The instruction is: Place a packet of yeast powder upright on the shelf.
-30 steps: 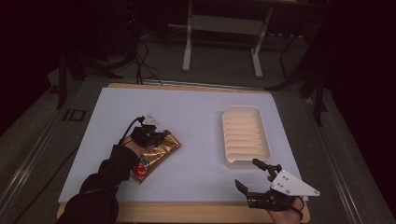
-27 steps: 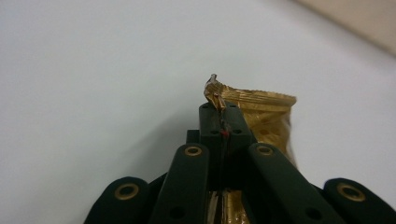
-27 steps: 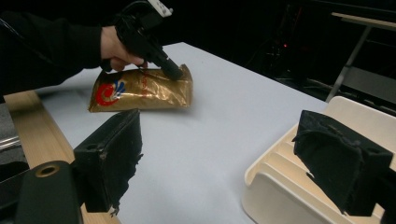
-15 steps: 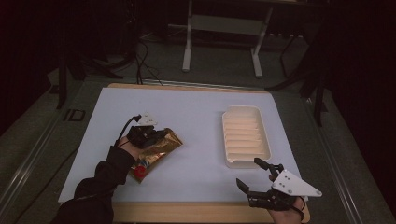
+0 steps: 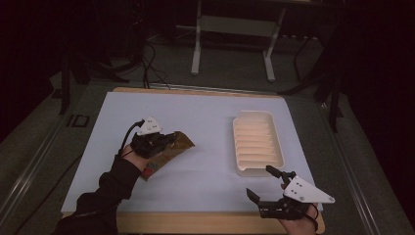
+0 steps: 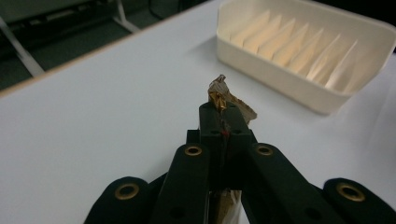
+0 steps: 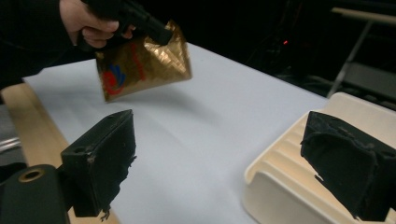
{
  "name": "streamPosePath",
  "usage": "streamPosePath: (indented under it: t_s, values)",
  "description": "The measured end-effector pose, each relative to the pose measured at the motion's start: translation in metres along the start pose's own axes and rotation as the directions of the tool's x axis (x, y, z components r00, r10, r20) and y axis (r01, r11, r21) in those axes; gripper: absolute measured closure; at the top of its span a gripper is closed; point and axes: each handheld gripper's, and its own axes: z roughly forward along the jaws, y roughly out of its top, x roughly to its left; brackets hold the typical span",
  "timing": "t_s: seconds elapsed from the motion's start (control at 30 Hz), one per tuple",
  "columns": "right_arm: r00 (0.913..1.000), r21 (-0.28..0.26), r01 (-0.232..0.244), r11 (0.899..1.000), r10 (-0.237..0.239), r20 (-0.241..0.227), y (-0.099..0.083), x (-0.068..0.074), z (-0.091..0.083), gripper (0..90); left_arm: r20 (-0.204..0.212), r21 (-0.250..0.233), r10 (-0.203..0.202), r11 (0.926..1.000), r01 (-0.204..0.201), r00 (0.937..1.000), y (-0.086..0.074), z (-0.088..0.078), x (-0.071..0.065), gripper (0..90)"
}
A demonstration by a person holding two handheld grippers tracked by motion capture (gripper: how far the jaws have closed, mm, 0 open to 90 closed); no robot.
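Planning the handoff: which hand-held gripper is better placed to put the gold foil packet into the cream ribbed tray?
Left. The left hand-held gripper is shut on the gold foil packet, lifted off the table; the right hand-held gripper is open beside the cream ribbed tray.

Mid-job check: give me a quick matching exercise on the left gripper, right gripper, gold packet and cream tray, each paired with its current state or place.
Things:
1. left gripper
2. right gripper
3. gold packet
4. cream tray

States:
A. jaws wide apart, holding nothing, near the table's front edge
B. lifted off the white surface, hanging from a pinched edge
C. jaws shut on crinkled foil
D. resting on the table's right half, ribbed inside, nothing in it

Pairs: 1-C, 2-A, 3-B, 4-D
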Motion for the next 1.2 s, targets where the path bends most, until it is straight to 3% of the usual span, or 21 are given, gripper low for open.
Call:
streamPosePath:
  t_s: [0.2, 0.23, 0.3, 0.4, 0.47, 0.57, 0.6, 0.73, 0.77, 0.8, 0.87, 0.93, 0.97, 1.07, 1.13, 1.2]
  values:
    - [0.9999, 0.027, 0.014, 1.000, -0.014, 0.007, 0.005, 0.000, -0.001, 12.6, 0.021, -0.050, 0.020, 0.9986, -0.019, 0.9996, 0.004, -0.005, -0.013, 90.0]
    - [0.9999, 0.024, 0.012, 1.000, -0.012, 0.007, 0.006, 0.000, -0.002, 12.8, 0.042, -0.064, 0.020, 0.9978, -0.017, 0.9989, 0.004, -0.006, -0.015, 90.0]
    - [0.9999, 0.035, 0.014, 0.999, -0.014, 0.007, 0.009, -0.001, -0.001, 12.6, 0.045, -0.089, 0.011, 0.9960, -0.007, 0.9989, 0.004, -0.008, -0.019, 90.0]
    - [1.0000, 0.030, 0.000, 1.000, 0.000, -0.007, 0.014, -0.003, -0.001, 12.8, 0.078, -0.146, -0.005, 0.9892, 0.017, 0.9970, 0.004, -0.010, -0.023, 90.0]
    - [0.9999, 0.020, 0.001, 1.000, -0.001, -0.014, 0.018, -0.005, -0.001, 13.5, 0.118, -0.199, -0.010, 0.9794, 0.034, 0.9930, 0.002, -0.011, -0.025, 90.0]
    - [0.9996, 0.017, 0.009, 1.000, -0.009, -0.026, 0.021, -0.006, 0.000, 13.9, 0.132, -0.211, -0.022, 0.9763, 0.050, 0.9910, 0.001, -0.010, -0.027, 90.0]
    - [0.9995, 0.009, 0.019, 1.000, -0.019, -0.027, 0.024, -0.006, 0.000, 14.0, 0.163, -0.244, -0.037, 0.9668, 0.077, 0.9858, -0.003, -0.009, -0.029, 90.0]
    - [0.9980, 0.010, 0.053, 0.999, -0.052, -0.035, 0.033, -0.008, 0.007, 14.0, 0.212, -0.285, -0.046, 0.9526, 0.107, 0.9762, -0.006, -0.007, -0.033, 90.0]
    - [0.9974, 0.015, 0.061, 0.998, -0.061, -0.040, 0.035, -0.008, 0.009, 14.1, 0.227, -0.311, -0.043, 0.9433, 0.115, 0.9730, -0.007, -0.007, -0.034, 90.0]
    - [0.9968, 0.021, 0.066, 0.998, -0.065, -0.046, 0.038, -0.008, 0.011, 14.1, 0.225, -0.320, -0.042, 0.9404, 0.115, 0.9735, -0.008, -0.007, -0.035, 90.0]
    - [0.9956, 0.030, 0.073, 0.997, -0.071, -0.061, 0.042, -0.008, 0.015, 14.2, 0.256, -0.345, -0.045, 0.9290, 0.134, 0.9657, -0.009, -0.007, -0.038, 90.0]
    - [0.9952, 0.032, 0.074, 0.997, -0.072, -0.066, 0.044, -0.008, 0.017, 14.2, 0.253, -0.351, -0.041, 0.9273, 0.131, 0.9665, -0.009, -0.007, -0.039, 90.0]
    - [0.9950, 0.029, 0.077, 0.997, -0.075, -0.067, 0.047, -0.008, 0.018, 14.2, 0.274, -0.368, -0.034, 0.9195, 0.137, 0.9611, -0.011, -0.006, -0.042, 90.0]
    - [0.9910, 0.039, 0.086, 0.996, -0.081, -0.106, 0.059, -0.010, 0.027, 14.9, 0.293, -0.385, -0.023, 0.9121, 0.140, 0.9558, -0.013, -0.003, -0.046, 90.0]
    - [0.9882, 0.047, 0.096, 0.994, -0.089, -0.124, 0.065, -0.012, 0.032, 16.1, 0.321, -0.396, -0.028, 0.9039, 0.161, 0.9466, -0.016, -0.001, -0.047, 90.0]
    - [0.9863, 0.054, 0.104, 0.993, -0.096, -0.135, 0.070, -0.013, 0.037, 16.9, 0.334, -0.408, -0.035, 0.8952, 0.179, 0.9418, -0.018, 0.001, -0.049, 90.0]
